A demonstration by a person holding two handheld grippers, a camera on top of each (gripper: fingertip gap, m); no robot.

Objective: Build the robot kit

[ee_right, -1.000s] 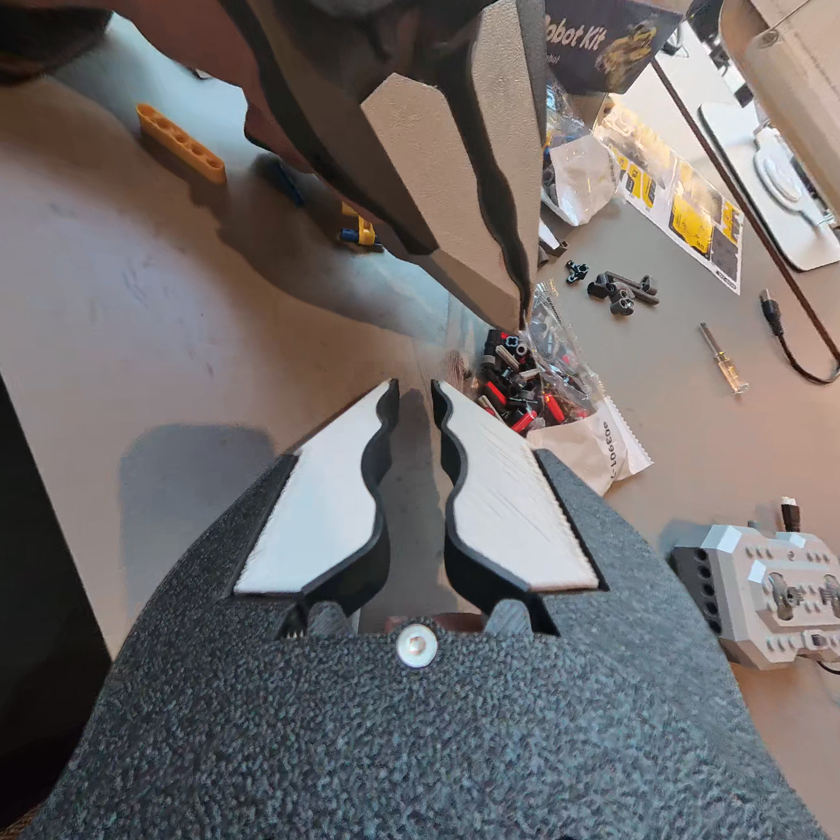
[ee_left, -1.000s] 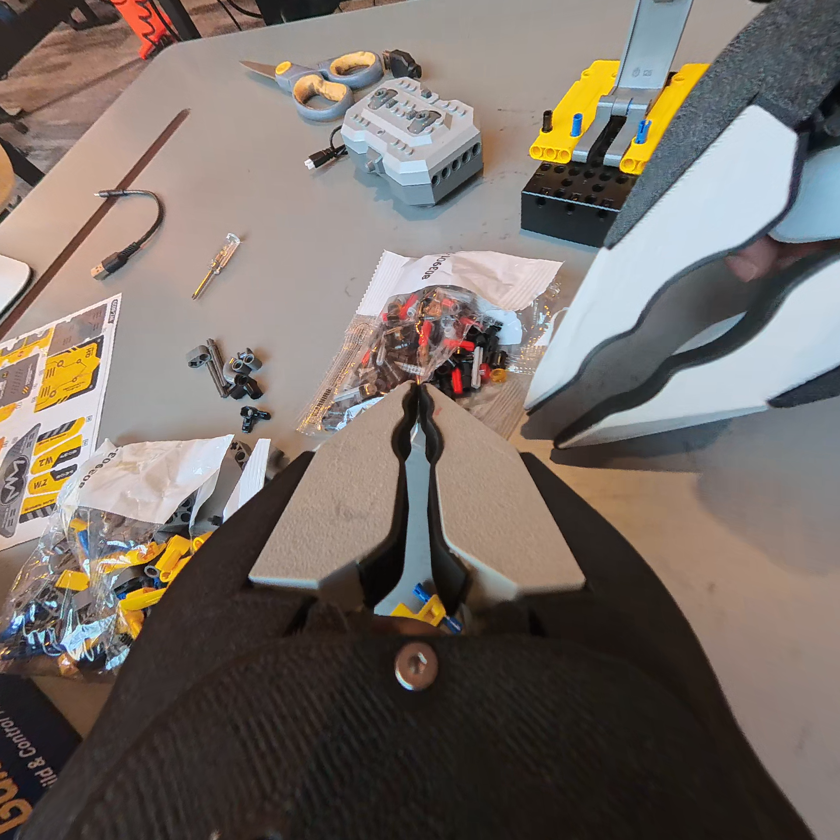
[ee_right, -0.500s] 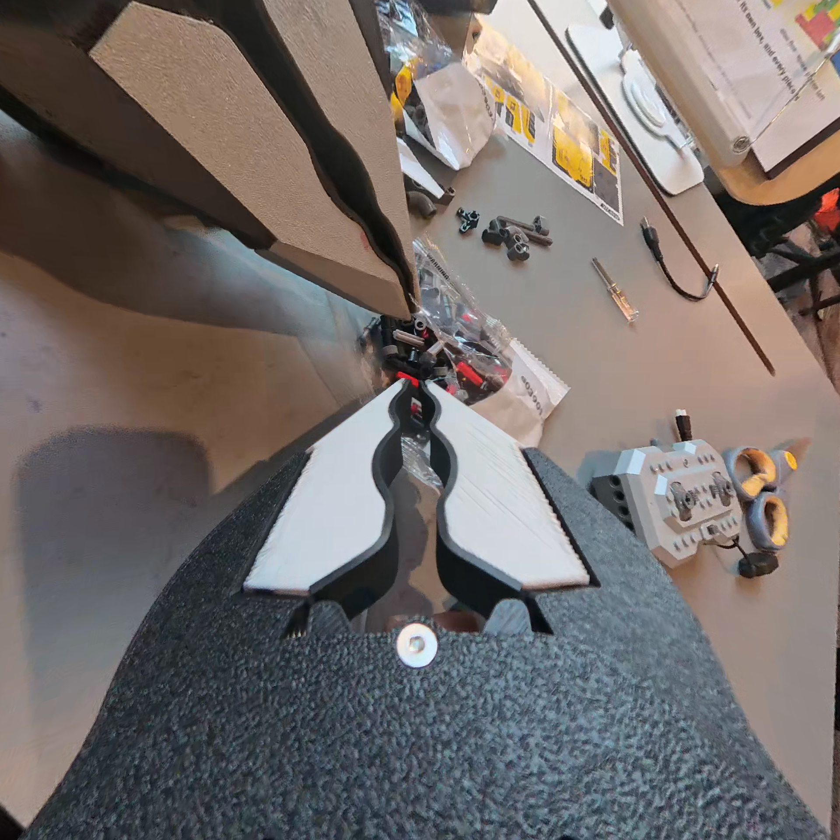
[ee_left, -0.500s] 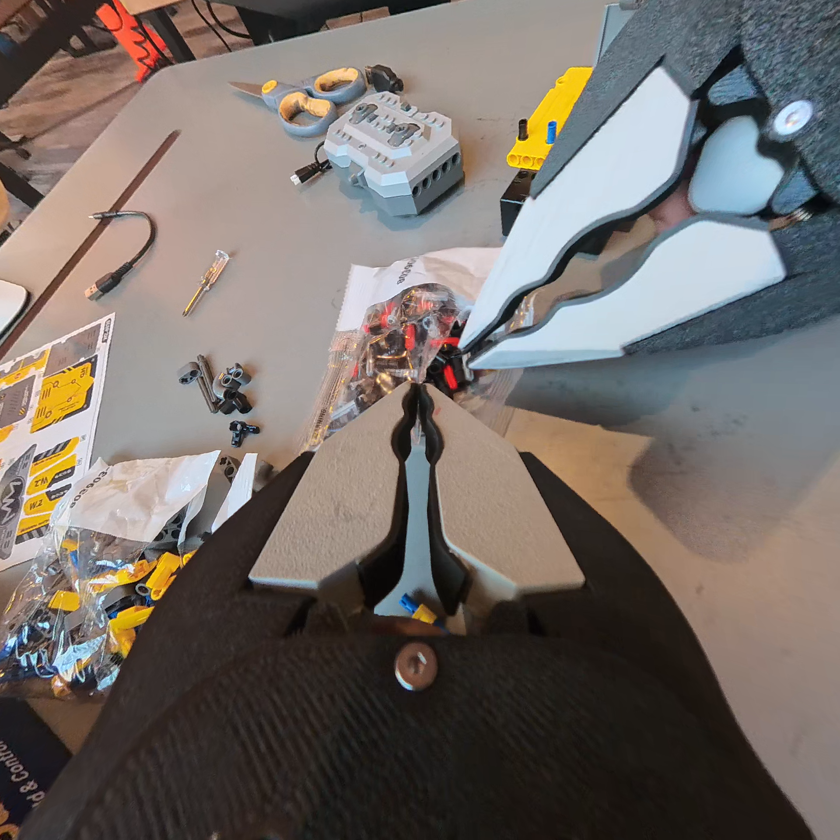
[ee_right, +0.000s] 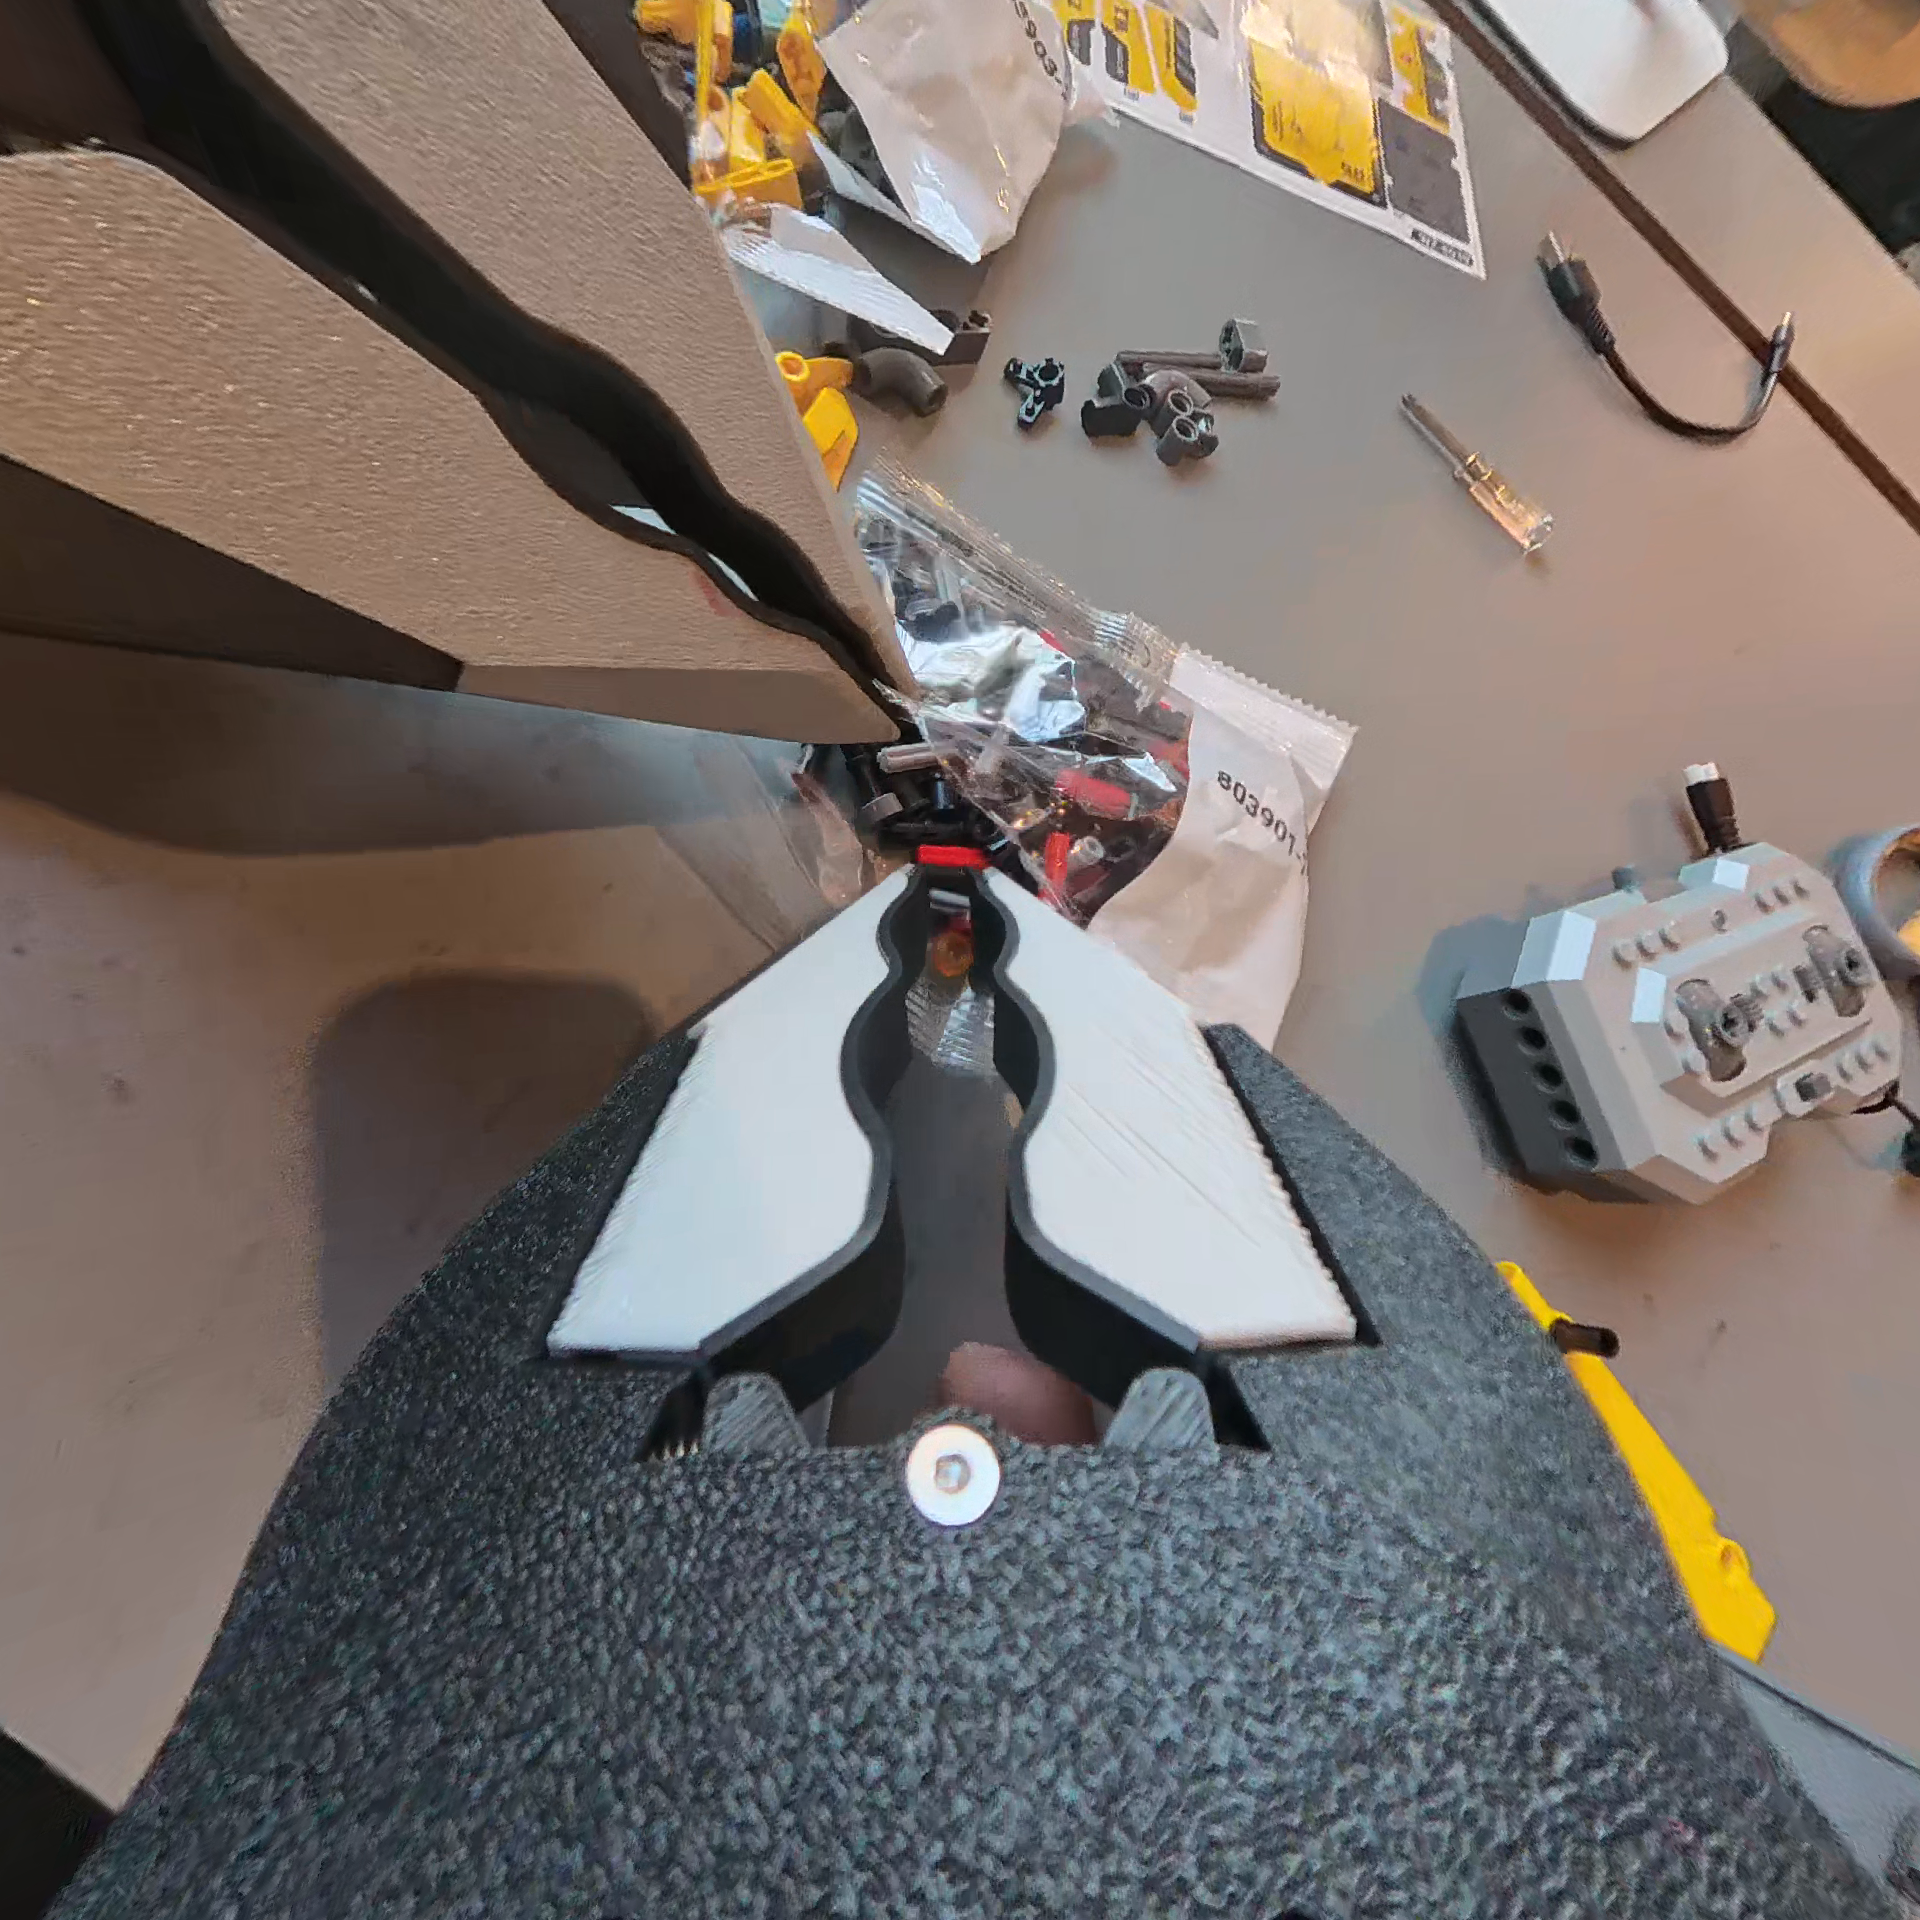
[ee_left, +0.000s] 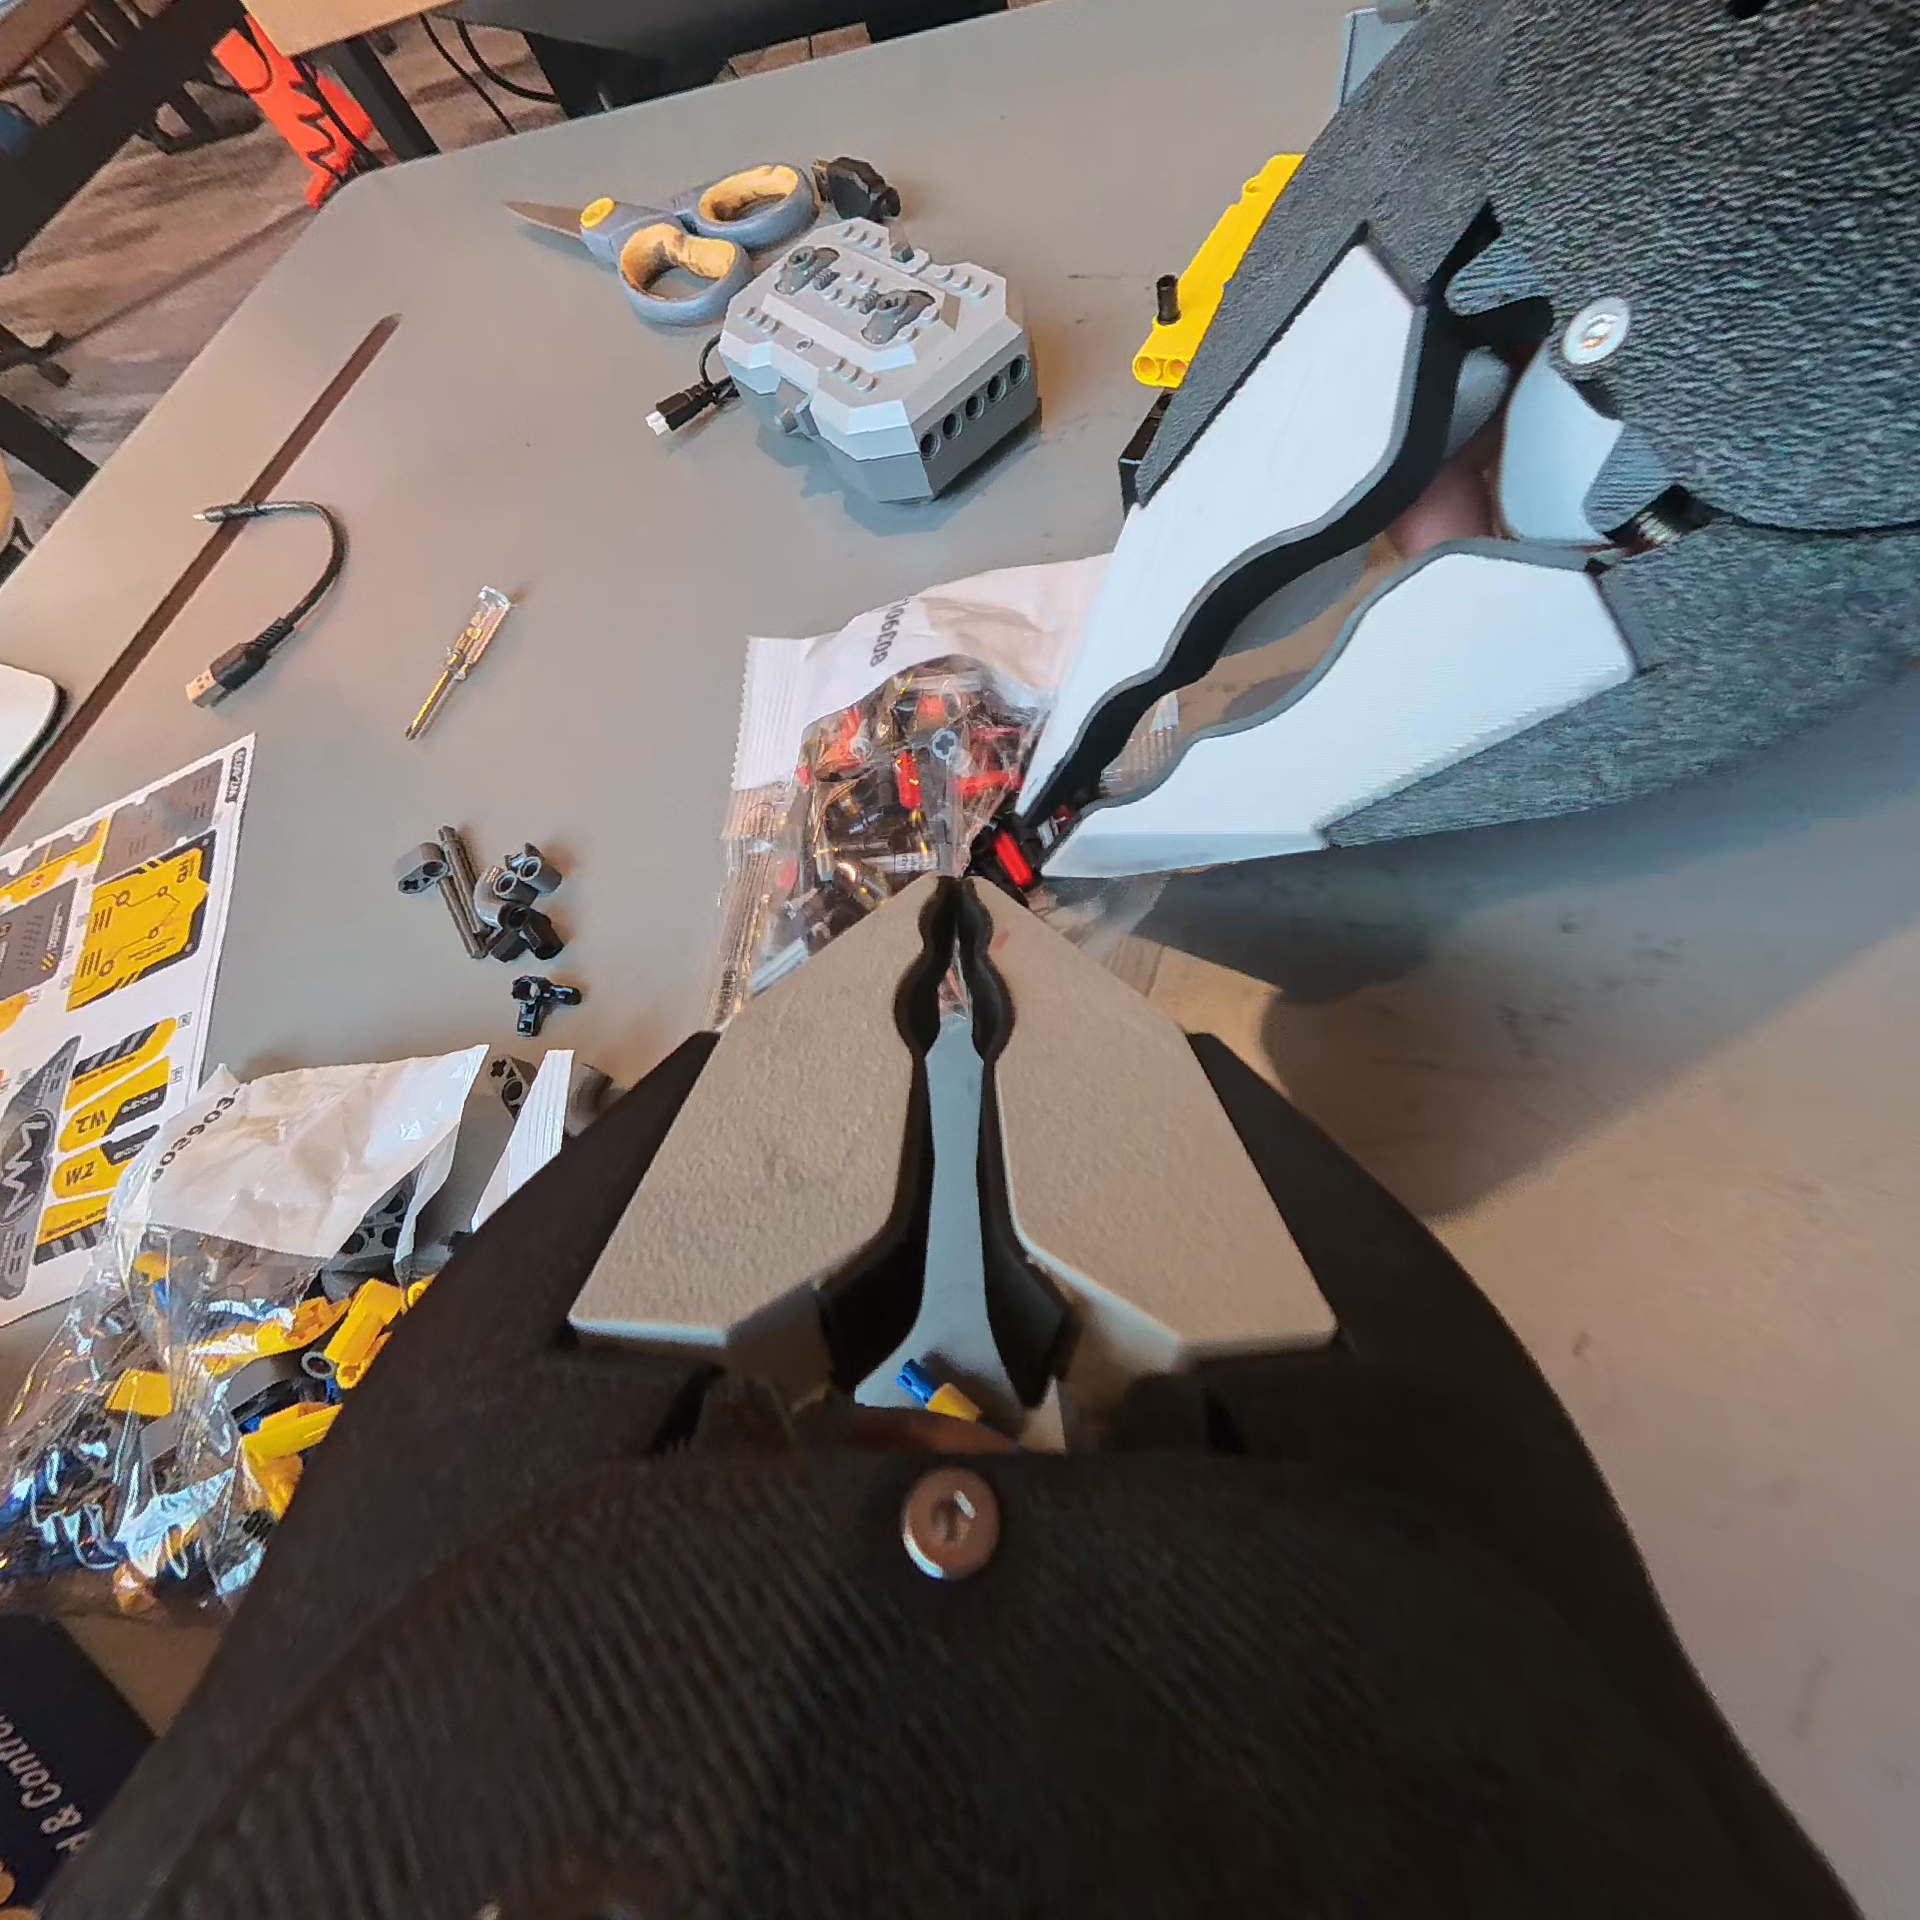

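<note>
- Closed at the tips, the left gripper (ee_left: pixel 956 899) – pinching the near edge of a clear bag (ee_left: pixel 873 748) of small black, red and grey parts.
- Seen from the right wrist view, the same left gripper (ee_right: pixel 888 707) with crumpled clear film caught at its point.
- Closed as well, the right gripper (ee_right: pixel 951 868), clamped on the bag's side with a red pin (ee_right: pixel 951 857) lying across its tips; hard to tell whether inside the film or not.
- Tips of the right gripper (ee_left: pixel 1039 847) and the left just beside each other, meeting at one corner of the bag.
- Rest of the clear bag (ee_right: pixel 1039 748) down on the grey table (ee_left: pixel 582 499), white printed end pointing away from both grippers.
- Beyond the bag: a grey studded box (ee_left: pixel 883 353) with a short plug lead, scissors (ee_left: pixel 686 239) touching its far side.
- Left of the bag: a small screwdriver (ee_left: pixel 452 665), a short black cable (ee_left: pixel 281 592), a cluster of dark connectors (ee_left: pixel 499 894).
- Further left – a yellow-and-grey sticker sheet (ee_left: pixel 94 935) and a second bag (ee_left: pixel 208 1299) of yellow and blue parts, torn open.
- Behind the right gripper, a yellow beam (ee_left: pixel 1205 281), mostly hidden.
</note>
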